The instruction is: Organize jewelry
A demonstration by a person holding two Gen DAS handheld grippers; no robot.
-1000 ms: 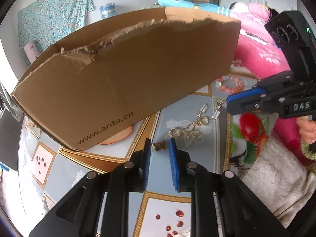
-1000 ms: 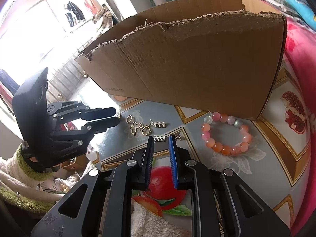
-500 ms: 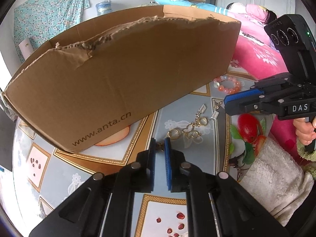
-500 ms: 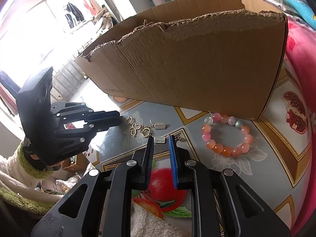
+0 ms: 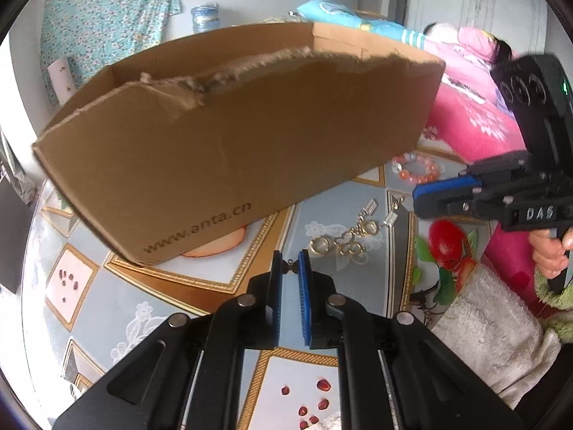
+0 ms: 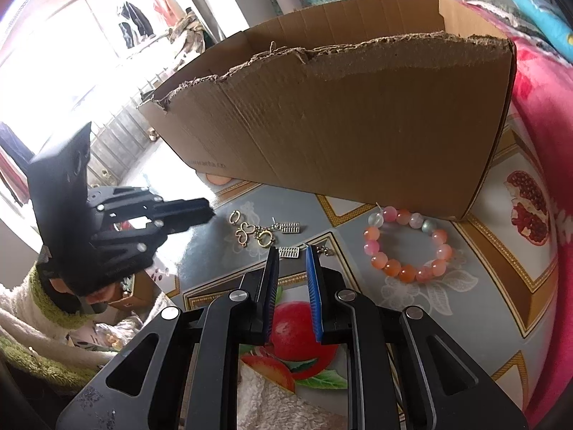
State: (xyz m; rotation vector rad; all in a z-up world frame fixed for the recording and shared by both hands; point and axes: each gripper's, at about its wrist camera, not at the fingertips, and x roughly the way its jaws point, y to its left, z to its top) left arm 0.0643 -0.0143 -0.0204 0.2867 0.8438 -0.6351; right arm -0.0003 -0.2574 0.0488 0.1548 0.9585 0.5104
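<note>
left hand-held gripper [image 5: 289,263]: closed on a small dark end piece of the gold jewelry chain [image 5: 343,242], low centre | right hand-held gripper [image 6: 292,256]: narrow gap, nothing held | bead bracelet [image 6: 408,247]: laid on the counter [image 6: 483,308], beside the cardboard box [image 6: 358,125]

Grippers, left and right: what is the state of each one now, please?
Left gripper: fingers closed on a small dark metal jewelry piece.
Right gripper: fingers slightly apart, holding nothing, above a small silver rectangular charm.
</note>
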